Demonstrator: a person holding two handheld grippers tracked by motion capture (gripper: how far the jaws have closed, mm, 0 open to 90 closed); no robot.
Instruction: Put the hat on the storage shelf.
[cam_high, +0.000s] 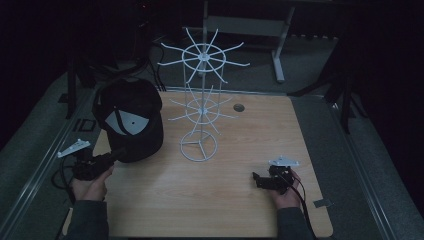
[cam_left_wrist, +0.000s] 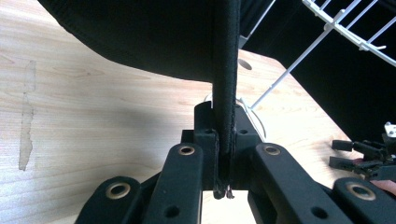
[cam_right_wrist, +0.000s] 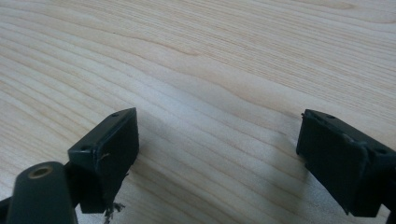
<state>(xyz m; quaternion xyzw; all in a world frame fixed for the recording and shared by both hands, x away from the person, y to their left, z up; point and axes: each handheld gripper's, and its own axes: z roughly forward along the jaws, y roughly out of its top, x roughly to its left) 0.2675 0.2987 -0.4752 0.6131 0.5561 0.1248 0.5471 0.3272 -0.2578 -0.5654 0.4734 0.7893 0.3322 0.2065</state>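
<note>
Left hand (cam_high: 90, 187) at the table's near-left corner holds the left gripper (cam_high: 118, 152), jaws pinched tight on the edge of a black cap (cam_high: 131, 117); in the left gripper view the cap's rim (cam_left_wrist: 226, 70) runs straight down between the two closed jaws and the rest of the fabric hangs above the wood. Cap is at the left side of the wooden table (cam_high: 240, 145), lifted or tipped so its inner side with a grey patch faces the high camera; whether its far edge touches the table, cannot tell. Just right of the cap stands a white wire rack (cam_high: 201, 100), upright, round base ring on the table, two tiers of radiating hooks, near the cap but apart from it. Small dark hole (cam_high: 238, 107) in the tabletop right of the rack. Right hand (cam_high: 285, 192) at the near right holds the right gripper (cam_high: 256, 179), low over bare wood, jaws spread wide apart with nothing between them, well apart from rack and cap.
</note>
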